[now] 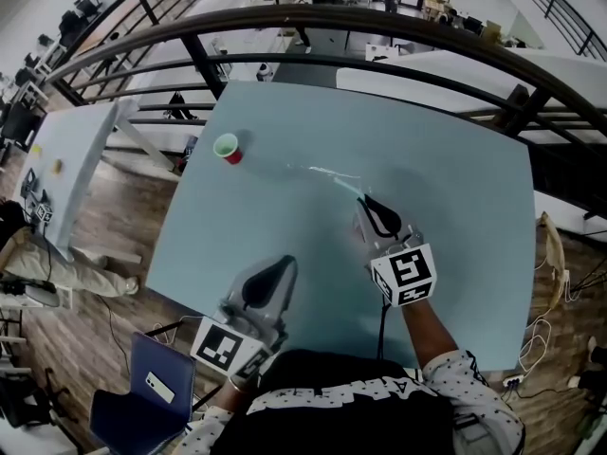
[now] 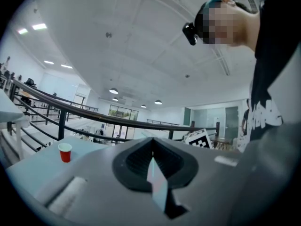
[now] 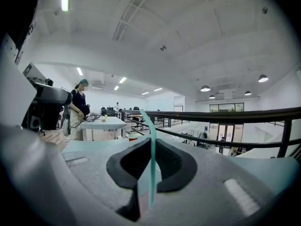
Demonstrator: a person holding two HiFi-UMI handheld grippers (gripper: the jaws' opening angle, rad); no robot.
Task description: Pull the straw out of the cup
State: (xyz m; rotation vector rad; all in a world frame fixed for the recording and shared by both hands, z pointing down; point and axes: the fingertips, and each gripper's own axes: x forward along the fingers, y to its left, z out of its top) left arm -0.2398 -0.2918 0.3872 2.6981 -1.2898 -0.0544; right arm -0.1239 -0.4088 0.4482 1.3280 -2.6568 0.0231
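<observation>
- Straw (image 3: 152,145) is out of the cup (image 1: 228,148); it is pinched between the closed jaws of the right gripper (image 1: 366,201), and its teal length sticks out past the jaw tips.
- In the head view the straw is held over the middle of the table (image 1: 455,254), well apart from the cup.
- Cup is left upright near the far left corner of the table. It is red outside and pale inside, with no straw seen in it; whether any liquid is in it cannot be told at this size.
- Left gripper (image 1: 283,265) is held low at the near edge of the table; its jaws are closed together with nothing between them, and the cup is not touched by it.
- Progress: the pull-out is judged done, since straw and cup are fully separated.
- Left to do, if anything: the straw has not been set down, so it could be laid on the table and released.
</observation>
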